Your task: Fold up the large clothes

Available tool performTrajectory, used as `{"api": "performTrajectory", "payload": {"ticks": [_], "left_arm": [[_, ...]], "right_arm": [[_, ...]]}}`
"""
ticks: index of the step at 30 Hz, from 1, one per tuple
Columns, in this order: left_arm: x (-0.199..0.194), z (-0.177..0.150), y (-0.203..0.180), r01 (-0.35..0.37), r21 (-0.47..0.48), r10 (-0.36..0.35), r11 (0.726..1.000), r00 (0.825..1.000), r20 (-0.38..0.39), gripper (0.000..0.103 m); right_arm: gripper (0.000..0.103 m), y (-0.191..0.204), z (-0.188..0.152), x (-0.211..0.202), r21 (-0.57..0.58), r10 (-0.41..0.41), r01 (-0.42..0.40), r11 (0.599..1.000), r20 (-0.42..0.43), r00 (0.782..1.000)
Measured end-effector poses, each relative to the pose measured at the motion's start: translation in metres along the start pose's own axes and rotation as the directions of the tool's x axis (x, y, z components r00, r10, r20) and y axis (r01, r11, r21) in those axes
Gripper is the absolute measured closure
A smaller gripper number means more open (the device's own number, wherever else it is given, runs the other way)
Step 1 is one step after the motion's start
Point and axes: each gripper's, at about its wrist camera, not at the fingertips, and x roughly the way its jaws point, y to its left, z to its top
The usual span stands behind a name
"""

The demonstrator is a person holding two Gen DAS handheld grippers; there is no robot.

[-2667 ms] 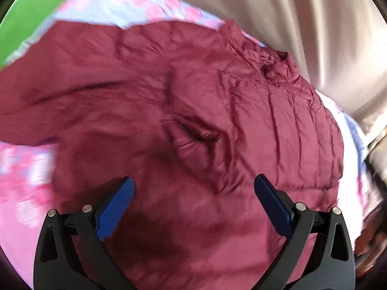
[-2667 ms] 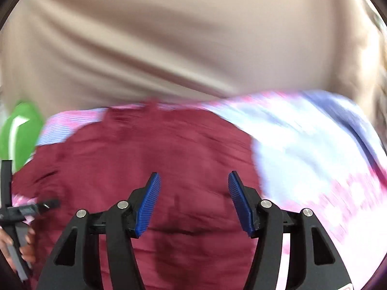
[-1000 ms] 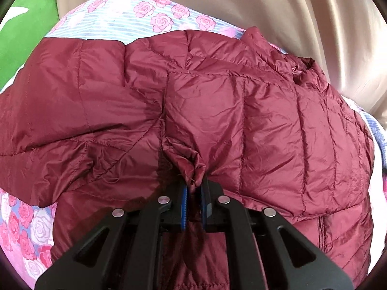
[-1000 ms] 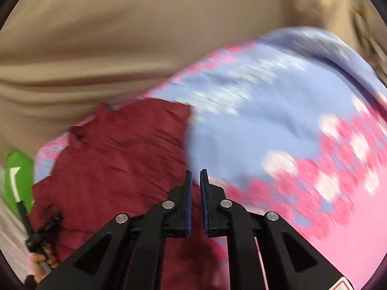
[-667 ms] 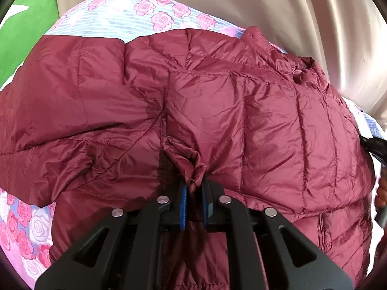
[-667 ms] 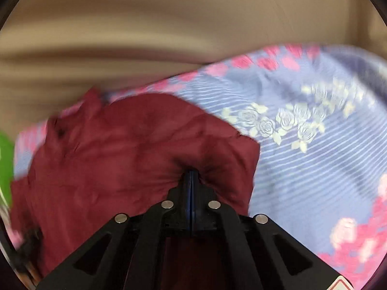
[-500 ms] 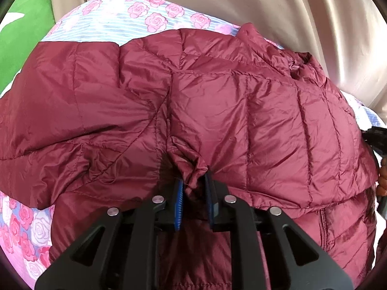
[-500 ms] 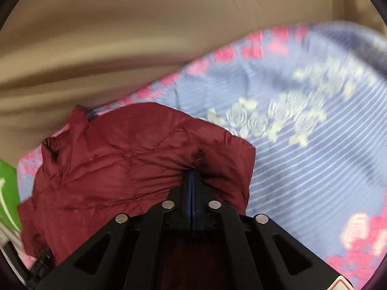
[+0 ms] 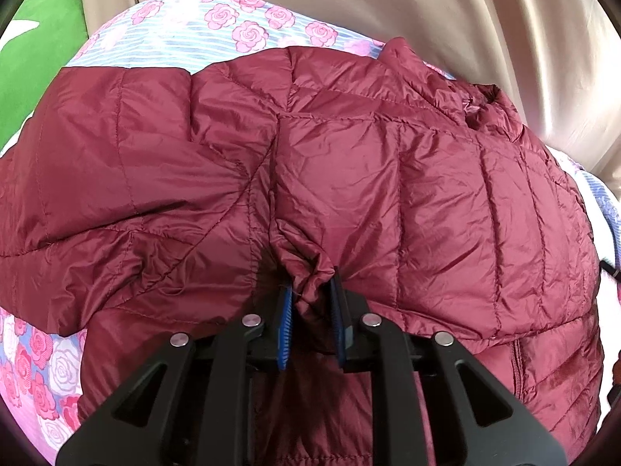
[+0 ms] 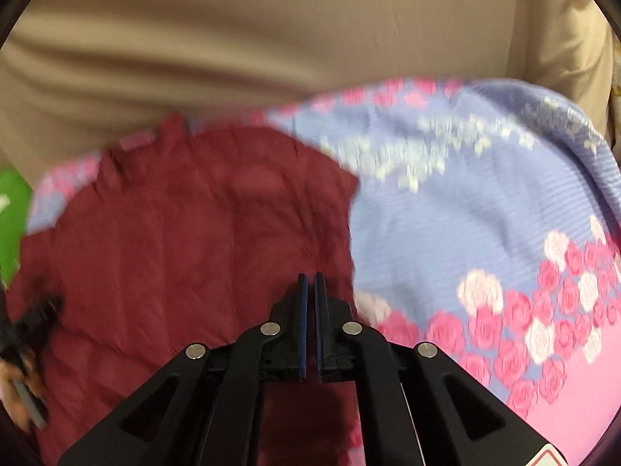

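Note:
A maroon quilted puffer jacket point(image 9: 388, 178) lies spread on a floral bedsheet point(image 9: 233, 35). My left gripper point(image 9: 310, 310) has its jaws slightly parted around a bunched fold of the jacket's folded-over panel, fabric still between the blue pads. In the blurred right wrist view the jacket point(image 10: 186, 240) lies left of centre. My right gripper point(image 10: 310, 291) is shut with nothing visible between its pads, above the jacket's right edge.
A beige curtain point(image 9: 388, 0) hangs behind the bed and also shows in the right wrist view point(image 10: 271, 31). A green pillow point(image 9: 35, 39) sits at far left. The blue and pink sheet point(image 10: 485, 213) extends to the right of the jacket.
My left gripper's jaws have loosened a little around the bunched fold. My right gripper no longer grips the jacket edge and has drawn back, shut and empty.

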Motion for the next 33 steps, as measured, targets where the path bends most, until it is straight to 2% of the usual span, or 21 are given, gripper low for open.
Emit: {"api": "performTrajectory", "payload": {"ticks": [2,4,7,8,10,11,14,16,17,20,22,24,25,26,27,30,32,33], "left_arm": [[0.000,0.000,0.000,0.001,0.000,-0.001,1.000,1.000,0.000,0.086],[0.000,0.000,0.000,0.000,-0.004,0.000,1.000,1.000,0.000,0.086],[-0.001,-0.001,0.002,0.001,-0.011,-0.001,1.000,1.000,0.001,0.086],[-0.001,-0.001,0.002,0.003,-0.013,-0.003,1.000,1.000,0.001,0.086],[-0.002,-0.001,0.003,0.005,-0.017,-0.005,1.000,1.000,0.002,0.086],[-0.003,-0.002,0.005,0.009,-0.026,-0.009,1.000,1.000,0.003,0.086],[-0.014,-0.010,0.024,0.051,-0.098,-0.052,0.994,0.999,-0.008,0.086],[-0.032,-0.020,0.048,0.099,-0.157,-0.104,0.983,0.994,-0.020,0.086],[-0.040,-0.023,0.059,0.102,-0.171,-0.107,0.980,0.994,-0.021,0.086],[-0.079,-0.033,0.119,0.015,-0.224,-0.014,0.974,1.000,0.006,0.086],[-0.098,-0.038,0.159,-0.059,-0.271,0.065,0.961,0.998,0.013,0.081],[-0.117,-0.043,0.213,-0.135,-0.347,0.150,0.928,0.989,0.016,0.075],[-0.125,-0.046,0.238,-0.164,-0.395,0.183,0.904,0.983,0.011,0.075],[-0.135,-0.050,0.275,-0.171,-0.473,0.203,0.864,0.979,0.017,0.074],[-0.141,-0.053,0.296,-0.162,-0.521,0.205,0.838,0.979,0.025,0.072],[-0.158,-0.065,0.371,-0.142,-0.685,0.236,0.714,0.971,0.044,0.071],[-0.161,-0.068,0.405,-0.114,-0.738,0.231,0.665,0.971,0.058,0.071],[-0.160,-0.069,0.417,-0.095,-0.753,0.218,0.651,0.974,0.066,0.071]], "right_arm": [[0.103,-0.004,-0.012,0.027,-0.020,-0.055,0.053,0.998,-0.092,0.994],[0.103,-0.007,-0.014,0.024,0.017,-0.042,0.043,0.999,-0.069,0.997],[0.101,-0.005,-0.016,0.000,0.058,0.023,-0.022,0.998,-0.004,1.000],[0.100,-0.003,-0.018,0.000,0.061,0.028,-0.028,0.998,-0.006,1.000],[0.101,0.001,-0.029,0.024,0.030,0.003,0.000,1.000,-0.101,0.995],[0.102,0.002,-0.032,0.025,0.010,-0.008,0.008,1.000,-0.064,0.998],[0.103,0.010,-0.033,0.015,0.002,-0.078,0.079,0.997,-0.082,0.994],[0.101,0.019,-0.040,-0.005,-0.021,-0.078,0.077,0.997,-0.060,0.995],[0.099,0.022,-0.045,-0.013,-0.034,-0.075,0.074,0.997,-0.047,0.996],[0.094,0.039,-0.070,-0.042,-0.053,-0.007,0.006,0.999,-0.036,0.999],[0.094,0.049,-0.085,-0.053,-0.051,0.041,-0.043,0.998,-0.047,0.998],[0.093,0.062,-0.098,-0.065,-0.046,0.083,-0.086,0.995,-0.061,0.995],[0.093,0.066,-0.105,-0.068,-0.045,0.106,-0.109,0.993,-0.065,0.992],[0.091,0.067,-0.108,-0.068,-0.046,0.120,-0.123,0.991,-0.068,0.990],[0.088,0.072,-0.116,-0.071,-0.047,0.135,-0.139,0.989,-0.067,0.989],[0.081,0.082,-0.129,-0.071,-0.079,0.128,-0.131,0.988,-0.047,0.991],[0.080,0.080,-0.129,-0.064,-0.075,0.129,-0.132,0.988,-0.054,0.990],[0.080,0.078,-0.129,-0.061,-0.068,0.134,-0.137,0.988,-0.053,0.990]]}}
